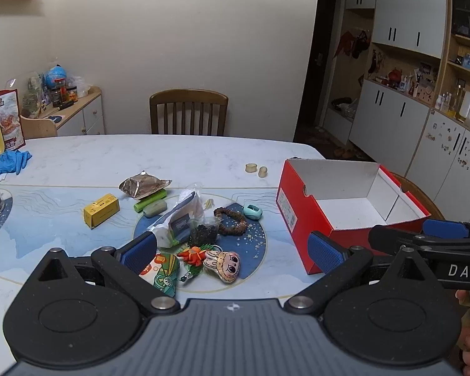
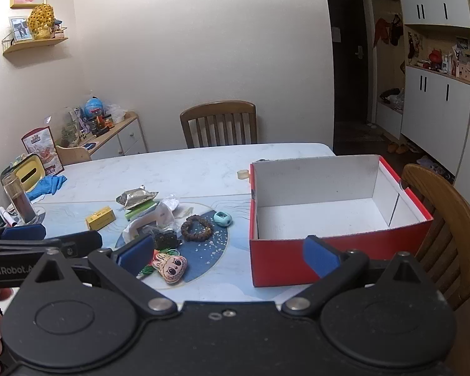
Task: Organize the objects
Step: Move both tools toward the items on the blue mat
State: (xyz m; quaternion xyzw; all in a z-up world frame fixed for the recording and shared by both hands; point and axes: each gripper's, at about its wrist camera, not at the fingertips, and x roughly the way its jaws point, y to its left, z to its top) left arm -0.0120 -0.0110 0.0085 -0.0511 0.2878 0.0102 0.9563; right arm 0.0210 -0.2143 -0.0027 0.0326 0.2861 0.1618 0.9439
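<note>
The table (image 1: 87, 159) carries an empty red box (image 2: 329, 219) at its right edge and, toward the middle of the near edge, a loose heap of small things: a yellow carton (image 1: 101, 210), a bead bracelet (image 1: 232, 221), a doll keychain (image 1: 224, 264). The left gripper (image 1: 232, 252) and right gripper (image 2: 228, 253) both hover above the near edge with jaws wide and nothing between them. A sound start would likely be one isolated piece, such as the carton, pinched across its narrow sides and carried into the box without dragging its neighbours.
</note>
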